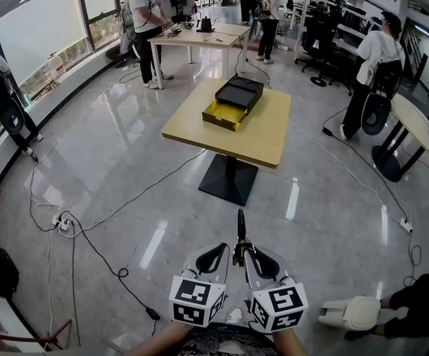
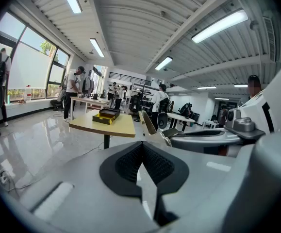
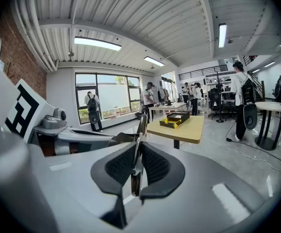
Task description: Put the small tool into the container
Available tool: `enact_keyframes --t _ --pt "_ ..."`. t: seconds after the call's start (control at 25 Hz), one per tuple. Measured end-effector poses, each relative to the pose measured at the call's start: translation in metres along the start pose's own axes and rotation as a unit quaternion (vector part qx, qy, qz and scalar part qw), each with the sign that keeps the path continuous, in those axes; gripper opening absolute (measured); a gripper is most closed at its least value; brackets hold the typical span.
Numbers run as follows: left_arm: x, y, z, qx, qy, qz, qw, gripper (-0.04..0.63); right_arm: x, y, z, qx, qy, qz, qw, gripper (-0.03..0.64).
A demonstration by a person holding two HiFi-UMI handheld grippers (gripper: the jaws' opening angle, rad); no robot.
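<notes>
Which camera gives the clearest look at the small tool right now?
The head view: the small tool sticks out full-length from the right tongs against the floor. The right gripper view shows it edge-on, clamped between the pads; the left gripper view catches only a sliver.

I'm standing in what is looking like an open-plan office doubling as a test lab. Daylight is coming through tall windows (image 1: pixel 36 28) onto a polished floor (image 1: pixel 125 147), where loose cables (image 1: pixel 122 273) are trailing to a power strip (image 1: pixel 64 224). People are gathering round a long desk (image 1: pixel 199 35) at the back, and office chairs (image 1: pixel 321 32) are standing near more desks. Strip lights (image 2: pixel 223 25) are glowing under a ribbed ceiling (image 2: pixel 130 23). One wooden table (image 1: pixel 258 136) is sitting alone in the middle, carrying only a black-and-yellow container (image 1: pixel 234 101).
</notes>
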State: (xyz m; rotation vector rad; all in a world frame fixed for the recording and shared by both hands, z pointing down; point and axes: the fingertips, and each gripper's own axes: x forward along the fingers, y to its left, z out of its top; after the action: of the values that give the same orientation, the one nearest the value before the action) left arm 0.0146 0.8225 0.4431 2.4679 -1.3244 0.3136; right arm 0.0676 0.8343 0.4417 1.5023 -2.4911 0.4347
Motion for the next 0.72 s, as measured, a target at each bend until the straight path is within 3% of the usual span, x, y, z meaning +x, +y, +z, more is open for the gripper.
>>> enact_keyframes --t 0.16,0.48,0.72 --pt "-0.005 0.006 0.027 0.001 0.002 -0.002 1.0000 0.017 0.003 0.006 0.025 -0.001 0.004 -0.004 1.000 0.037" --pt "-0.026 0.033 0.015 -0.002 0.003 -0.009 1.0000 0.017 0.017 0.037 0.016 0.005 0.003 -0.011 1.000 0.040" --pt "-0.041 0.084 0.006 -0.001 0.005 -0.016 0.9999 0.017 0.054 0.072 0.011 0.007 0.006 -0.021 1.000 0.040"
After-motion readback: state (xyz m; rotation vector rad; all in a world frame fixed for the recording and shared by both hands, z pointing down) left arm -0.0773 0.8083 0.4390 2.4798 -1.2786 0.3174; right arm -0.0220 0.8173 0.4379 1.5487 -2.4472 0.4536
